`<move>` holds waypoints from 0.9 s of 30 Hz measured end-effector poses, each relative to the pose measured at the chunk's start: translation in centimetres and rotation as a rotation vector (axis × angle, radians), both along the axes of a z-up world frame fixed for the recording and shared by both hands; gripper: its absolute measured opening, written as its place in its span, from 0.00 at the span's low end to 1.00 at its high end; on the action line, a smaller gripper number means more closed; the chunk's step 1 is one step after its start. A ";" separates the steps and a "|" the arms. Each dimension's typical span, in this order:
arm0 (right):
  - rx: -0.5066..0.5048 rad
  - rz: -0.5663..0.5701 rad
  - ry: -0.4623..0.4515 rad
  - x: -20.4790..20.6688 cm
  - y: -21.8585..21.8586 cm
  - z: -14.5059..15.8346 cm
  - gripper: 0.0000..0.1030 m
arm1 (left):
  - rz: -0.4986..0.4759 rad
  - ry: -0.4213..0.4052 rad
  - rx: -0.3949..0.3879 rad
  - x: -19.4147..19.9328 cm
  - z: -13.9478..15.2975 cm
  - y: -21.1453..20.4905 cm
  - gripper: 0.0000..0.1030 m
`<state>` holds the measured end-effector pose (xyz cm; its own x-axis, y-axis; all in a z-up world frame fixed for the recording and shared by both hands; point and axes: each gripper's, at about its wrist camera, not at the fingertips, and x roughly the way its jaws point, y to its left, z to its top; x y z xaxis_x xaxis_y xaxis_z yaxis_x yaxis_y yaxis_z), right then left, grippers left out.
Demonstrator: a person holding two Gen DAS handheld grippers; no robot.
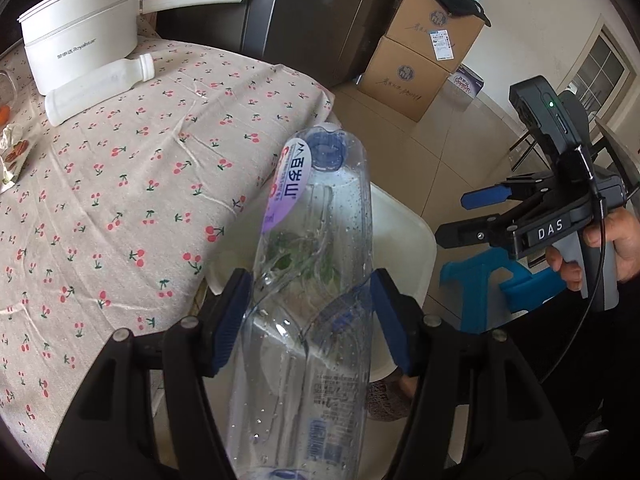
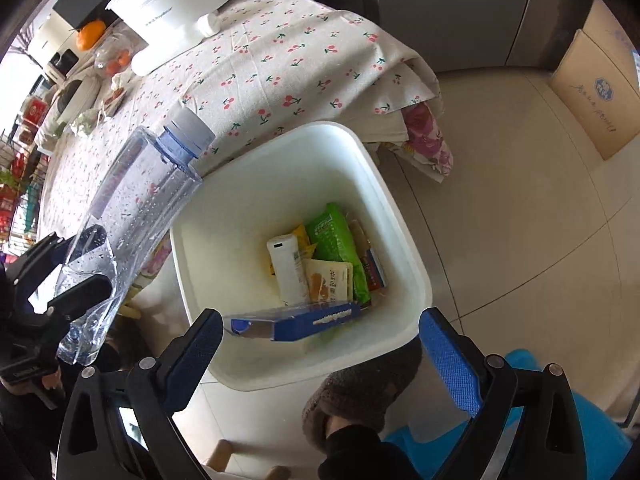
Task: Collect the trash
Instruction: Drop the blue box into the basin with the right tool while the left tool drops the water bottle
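Bin [image 2: 400,216] is my landmark, white and open-topped, on the floor just off the corner of the table [image 2: 280,40] with its cherry-print cloth; I go left to right from it. Left of the bin, on the table beside the white pot [image 1: 76,44], a frosted white bottle [image 1: 100,88] lies on its side, and a crumpled wrapper [image 1: 12,156] sits at the far left edge; both look like trash not yet collected. Nearer the bin, my left claw [image 1: 312,320] is clamped part-way shut on the body of a clear water bottle [image 1: 320,240], cap end forward, hanging over the bin's left rim and the table edge rather than over the middle. Over the bin, my right claw [image 2: 320,340] stands wide apart and grips nothing; a blue box [image 2: 292,322] lies tilted in the opening between its pads, touching neither that I can tell, above a green packet [image 2: 336,240] and a white tube [image 2: 288,268] on the bottom. Risks, as I judge them: letting the bottle go here could bounce it off the rim onto the floor; its smooth, droplet-beaded wall could slip in the pads; the two claws are near enough to knock together above the bin.
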<state>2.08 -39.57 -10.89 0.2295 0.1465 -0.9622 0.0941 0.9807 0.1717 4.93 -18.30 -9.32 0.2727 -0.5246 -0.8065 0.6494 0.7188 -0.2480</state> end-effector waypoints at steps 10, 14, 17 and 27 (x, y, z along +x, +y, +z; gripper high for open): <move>0.012 -0.070 -0.057 0.1 -2.2 1.5 0.97 | -0.079 -0.072 -0.009 -0.9 0.5 -1.4 0.86; 0.016 -0.088 -0.066 0.0 -2.5 1.7 0.97 | -0.066 -0.086 0.021 -0.7 0.5 -1.2 0.87; 0.016 -0.095 -0.068 0.0 -2.6 1.8 0.97 | -0.046 -0.087 0.029 -0.6 0.6 -0.5 0.87; 0.015 -0.061 -0.098 1.5 -0.2 3.3 0.97 | 0.077 -0.105 0.036 0.3 1.8 3.7 0.91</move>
